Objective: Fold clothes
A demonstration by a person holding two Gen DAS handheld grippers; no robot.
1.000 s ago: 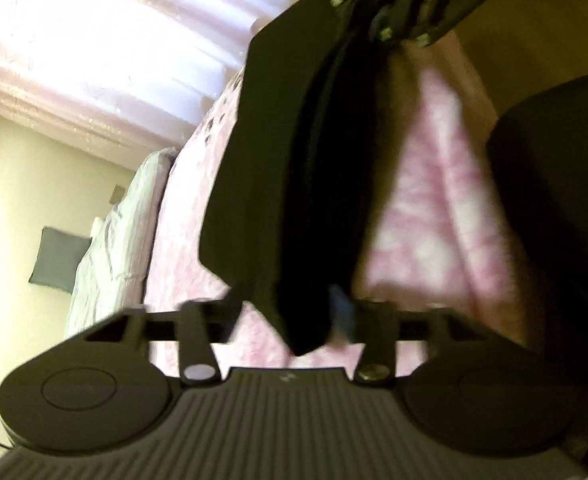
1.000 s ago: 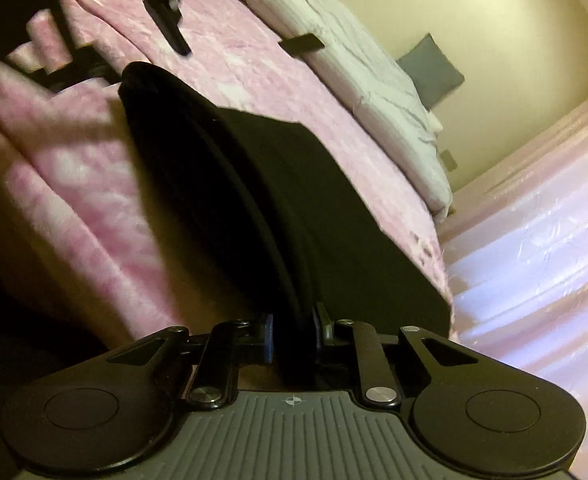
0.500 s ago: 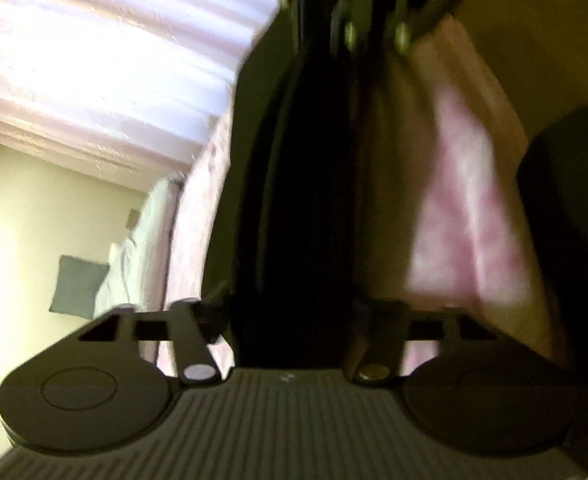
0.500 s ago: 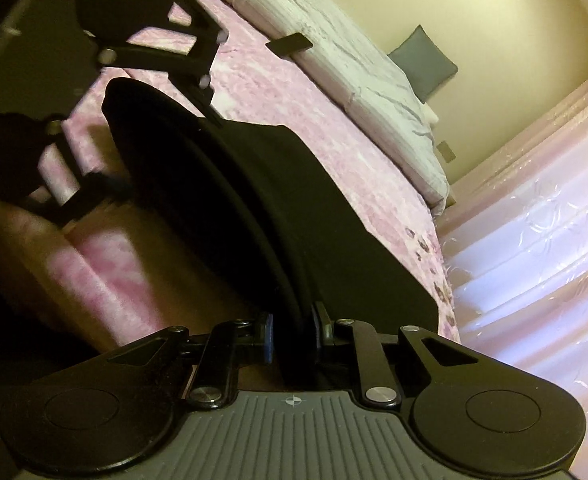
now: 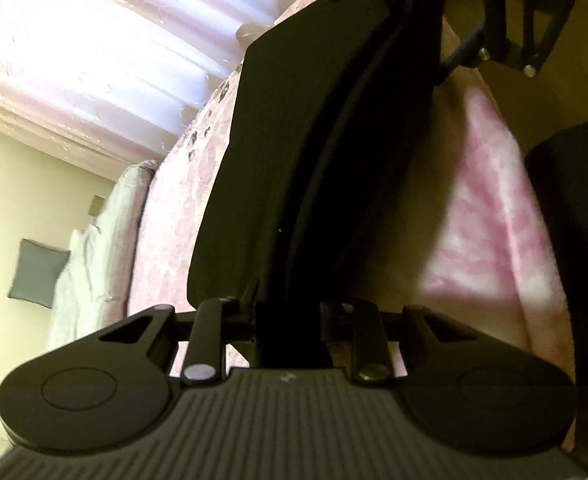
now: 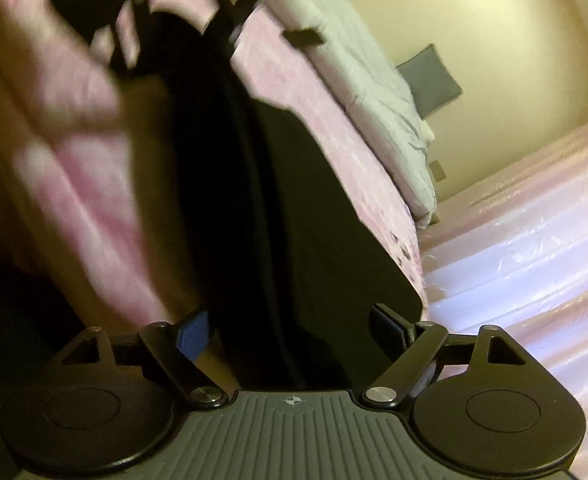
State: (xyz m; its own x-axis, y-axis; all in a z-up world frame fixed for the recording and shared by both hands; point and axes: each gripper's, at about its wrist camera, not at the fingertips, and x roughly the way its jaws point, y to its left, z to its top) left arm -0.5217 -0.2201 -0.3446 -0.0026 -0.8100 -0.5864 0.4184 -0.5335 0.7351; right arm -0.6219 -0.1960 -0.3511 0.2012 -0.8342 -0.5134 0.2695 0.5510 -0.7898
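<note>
A black garment lies folded in a long strip on the pink bedspread. In the left wrist view its thick folded edge fills the gap of my left gripper. The jaws are closing, with the pads pressed on the cloth. In the right wrist view the same garment runs away from my right gripper. Its jaws are opening wide, and the blue pads stand clear of the cloth that lies between them. The left gripper shows blurred at the garment's far end.
A white duvet lies along the bed's far side with a grey cushion against the yellow wall. Pale pink curtains hang beyond the bed. A dark bulky shape sits at the bed's near edge.
My left gripper moved in along the garment and closed on its folded edge. My right gripper, earlier shut on the garment's other end, has spread its jaws and let go.
</note>
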